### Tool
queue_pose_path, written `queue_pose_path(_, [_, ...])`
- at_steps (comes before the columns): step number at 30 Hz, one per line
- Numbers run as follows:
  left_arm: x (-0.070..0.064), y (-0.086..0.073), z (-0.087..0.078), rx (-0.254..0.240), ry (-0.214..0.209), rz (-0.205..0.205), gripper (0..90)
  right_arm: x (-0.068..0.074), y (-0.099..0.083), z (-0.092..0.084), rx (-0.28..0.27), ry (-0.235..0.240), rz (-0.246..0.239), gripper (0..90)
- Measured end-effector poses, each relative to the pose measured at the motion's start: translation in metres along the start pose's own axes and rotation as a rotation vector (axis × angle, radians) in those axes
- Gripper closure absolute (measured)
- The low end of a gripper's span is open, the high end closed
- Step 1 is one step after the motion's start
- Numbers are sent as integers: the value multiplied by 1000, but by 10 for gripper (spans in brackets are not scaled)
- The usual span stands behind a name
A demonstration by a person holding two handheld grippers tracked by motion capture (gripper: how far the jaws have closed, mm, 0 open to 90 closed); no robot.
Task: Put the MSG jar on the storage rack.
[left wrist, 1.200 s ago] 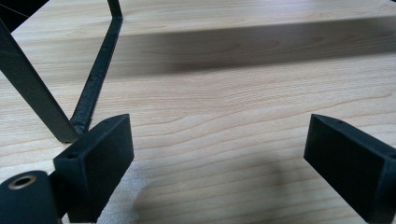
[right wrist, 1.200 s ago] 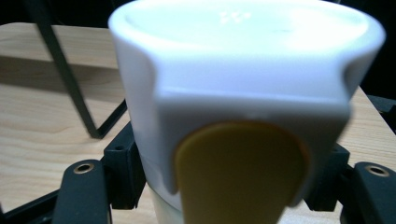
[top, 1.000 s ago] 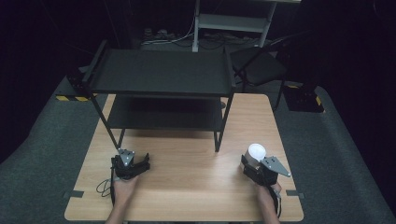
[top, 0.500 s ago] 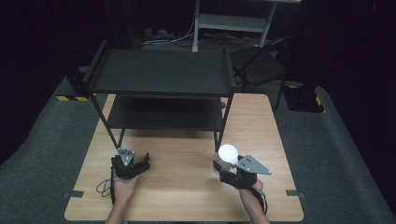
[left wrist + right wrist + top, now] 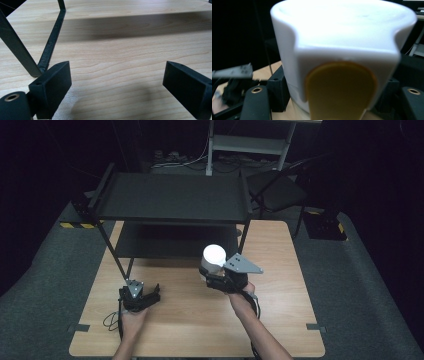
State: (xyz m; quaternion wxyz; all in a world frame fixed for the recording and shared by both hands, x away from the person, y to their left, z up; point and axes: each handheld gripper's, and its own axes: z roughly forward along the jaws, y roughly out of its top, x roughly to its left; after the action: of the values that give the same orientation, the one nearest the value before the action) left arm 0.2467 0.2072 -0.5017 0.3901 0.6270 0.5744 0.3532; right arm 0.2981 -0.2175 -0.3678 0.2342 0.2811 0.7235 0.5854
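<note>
A white cup [image 5: 213, 256] with a rounded yellow patch on its side [image 5: 342, 45] is upright above the middle of the wooden table [image 5: 285, 325]. My right gripper [image 5: 214, 274] is shut on its lower part, one black jaw on each side [image 5: 334, 100]. The cup hangs just in front of the black two-level shelf [image 5: 172, 197]. My left gripper [image 5: 145, 293] rests on the table at the front left, near the shelf's front left leg [image 5: 50, 47]. It is open [image 5: 117, 82], with bare wood between its jaws.
The shelf takes up the back half of the table, with a low tier under its top. A dark chair [image 5: 275, 190] and a metal rack [image 5: 247, 142] stand behind the table. Bare tabletop lies between and in front of the grippers.
My right gripper has carried the white cup left and away from the front right, toward the table's middle near the shelf. The left gripper has stayed put.
</note>
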Motion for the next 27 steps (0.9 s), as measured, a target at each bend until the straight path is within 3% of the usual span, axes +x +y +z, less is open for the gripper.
queue_pose_path(5, [0, 0, 0, 0, -1, -1, 85, 5, 15, 23, -9, -29, 3, 300])
queue_pose_path(12, [0, 0, 0, -5, -1, -5, 86, 10, 28, 53, -17, -111, 21, 300])
queue_pose_path(20, [1, -1, 0, -6, -6, -4, 85, 12, 27, 71, -17, -175, 7, 300])
queue_pose_path(27, [0, -1, 0, -7, -4, -2, 86, 8, 26, 79, -20, -182, 10, 300])
